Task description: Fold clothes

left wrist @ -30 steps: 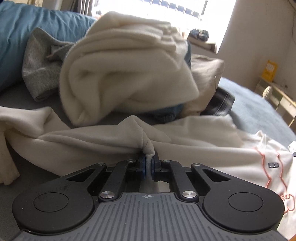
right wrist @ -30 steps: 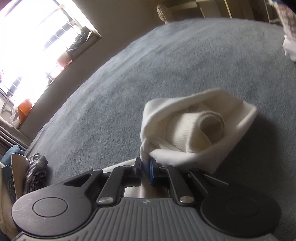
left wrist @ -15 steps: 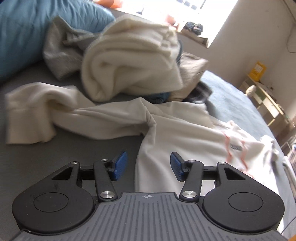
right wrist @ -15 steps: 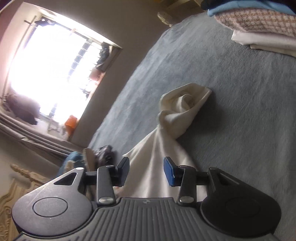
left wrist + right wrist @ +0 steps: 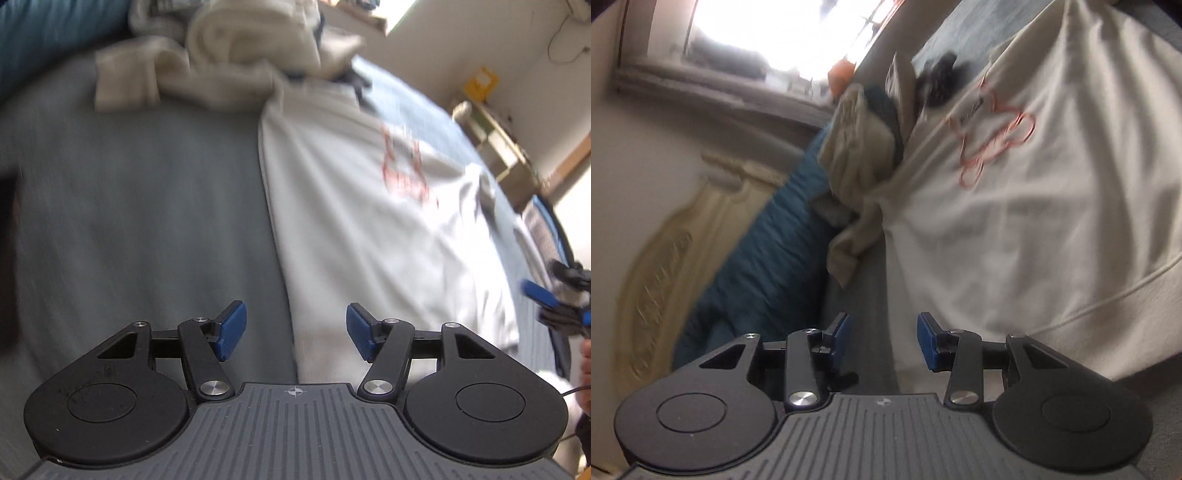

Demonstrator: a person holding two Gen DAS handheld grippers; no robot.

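Left wrist view: left gripper (image 5: 293, 330) jaws have just been opening, nothing clamped, poised over the cream sweatshirt (image 5: 369, 221) spread flat on the grey bed (image 5: 140, 221). Right gripper (image 5: 882, 341) jaws apart, empty, at the sweatshirt's hem edge.

You have a cream-white sweatshirt (image 5: 369, 221) spread on the grey-blue bedcover (image 5: 147, 221); its chest carries a thin red-orange outline drawing (image 5: 993, 136), blurred in both views. Behind it, your pile of clothes (image 5: 255, 48) reads cream and off-white, with a dark blue piece (image 5: 886, 110) tucked in. Teal-blue bedding (image 5: 768, 266) runs along the cream carved headboard (image 5: 657, 266). Your left gripper (image 5: 293, 330) and right gripper (image 5: 882, 341) are black with blue pads. A yellow box (image 5: 480, 83) sits by the pale wall.
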